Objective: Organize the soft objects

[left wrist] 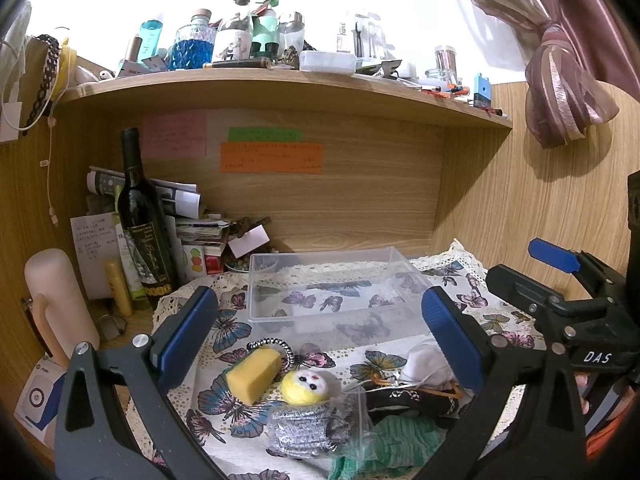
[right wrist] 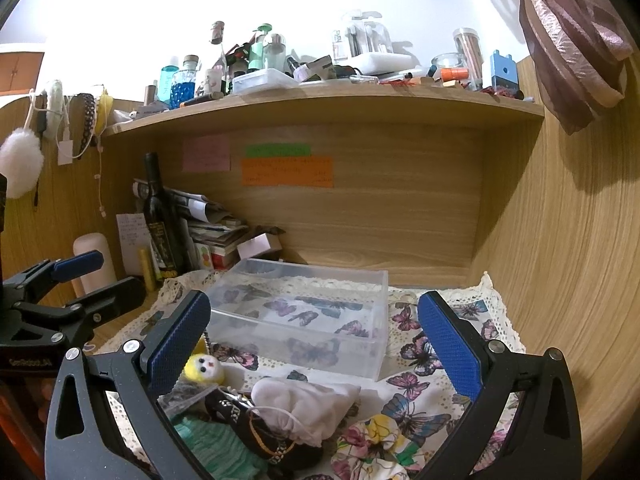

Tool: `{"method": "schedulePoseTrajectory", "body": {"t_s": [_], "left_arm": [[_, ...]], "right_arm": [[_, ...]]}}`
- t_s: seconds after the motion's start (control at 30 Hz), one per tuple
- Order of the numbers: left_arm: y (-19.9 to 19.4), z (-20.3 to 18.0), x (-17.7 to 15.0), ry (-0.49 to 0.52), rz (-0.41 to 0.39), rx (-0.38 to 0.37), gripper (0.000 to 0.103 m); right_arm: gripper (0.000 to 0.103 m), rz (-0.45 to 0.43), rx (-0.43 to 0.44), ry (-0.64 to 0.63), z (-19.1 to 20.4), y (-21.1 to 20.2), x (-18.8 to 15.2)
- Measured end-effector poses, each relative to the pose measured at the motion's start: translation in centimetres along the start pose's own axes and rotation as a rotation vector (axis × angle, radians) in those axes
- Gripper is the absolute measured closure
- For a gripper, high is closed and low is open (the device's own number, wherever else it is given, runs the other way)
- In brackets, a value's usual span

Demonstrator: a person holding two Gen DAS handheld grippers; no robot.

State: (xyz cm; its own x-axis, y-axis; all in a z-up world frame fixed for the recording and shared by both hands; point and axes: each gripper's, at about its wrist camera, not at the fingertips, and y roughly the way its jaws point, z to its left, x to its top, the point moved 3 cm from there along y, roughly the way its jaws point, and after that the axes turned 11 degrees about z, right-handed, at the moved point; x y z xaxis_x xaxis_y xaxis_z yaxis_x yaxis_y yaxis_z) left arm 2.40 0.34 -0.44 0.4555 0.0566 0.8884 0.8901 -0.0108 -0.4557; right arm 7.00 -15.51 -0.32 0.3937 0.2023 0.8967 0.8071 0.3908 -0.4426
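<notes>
A clear plastic box (left wrist: 320, 276) (right wrist: 304, 320) stands empty on the butterfly cloth (left wrist: 236, 404). In front of it lie a yellow sponge (left wrist: 253, 374), a yellow felt ball with a face (left wrist: 306, 387) (right wrist: 203, 367), a silver scourer in a bag (left wrist: 306, 426), a green knit cloth (left wrist: 394, 444) (right wrist: 212, 446), a black embroidered pouch (left wrist: 412, 398) (right wrist: 256, 428), a white drawstring pouch (left wrist: 424, 364) (right wrist: 308, 404) and a floral scrunchie (right wrist: 372, 446). My left gripper (left wrist: 320, 340) is open above the pile. My right gripper (right wrist: 316, 344) is open above the white pouch.
A dark wine bottle (left wrist: 140, 224), stacked papers (left wrist: 188, 216) and a pale pink bottle (left wrist: 56, 300) crowd the back left corner. A cluttered wooden shelf (left wrist: 280, 88) overhangs the desk. A wooden wall (right wrist: 560, 260) closes the right side.
</notes>
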Motion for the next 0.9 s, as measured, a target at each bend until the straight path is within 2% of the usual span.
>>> {"method": "schedulePoseTrajectory", "body": {"t_s": [0.33,0.57,0.6,0.7,0.77,0.9], "left_arm": [[0.1,-0.1,-0.2,0.003,0.003,-0.005,0.000],[1.1,0.3,-0.8,-0.002,0.039,-0.040,0.000],[1.3,0.5,-0.9,-0.007,0.046,-0.040,0.003],[1.9,1.3,-1.5,-0.018,0.086,-0.025,0.022],[2.5,2.0,-2.1,-0.032,0.115,-0.019,0.023],[4.0,3.7,-3.4,-0.073,0.191,0.002,0.032]], "right_arm": [[0.000,0.008,0.009,0.001,0.1,0.4,-0.1],[0.000,0.010,0.015,0.001,-0.1,1.0,-0.5],[0.000,0.016,0.011,0.004,-0.3,1.1,-0.6],[0.013,0.057,0.004,0.015,-1.3,1.8,-1.2],[0.021,0.095,-0.001,0.024,-2.0,2.4,-1.6],[0.034,0.164,-0.019,0.037,-3.2,3.4,-2.8]]}}
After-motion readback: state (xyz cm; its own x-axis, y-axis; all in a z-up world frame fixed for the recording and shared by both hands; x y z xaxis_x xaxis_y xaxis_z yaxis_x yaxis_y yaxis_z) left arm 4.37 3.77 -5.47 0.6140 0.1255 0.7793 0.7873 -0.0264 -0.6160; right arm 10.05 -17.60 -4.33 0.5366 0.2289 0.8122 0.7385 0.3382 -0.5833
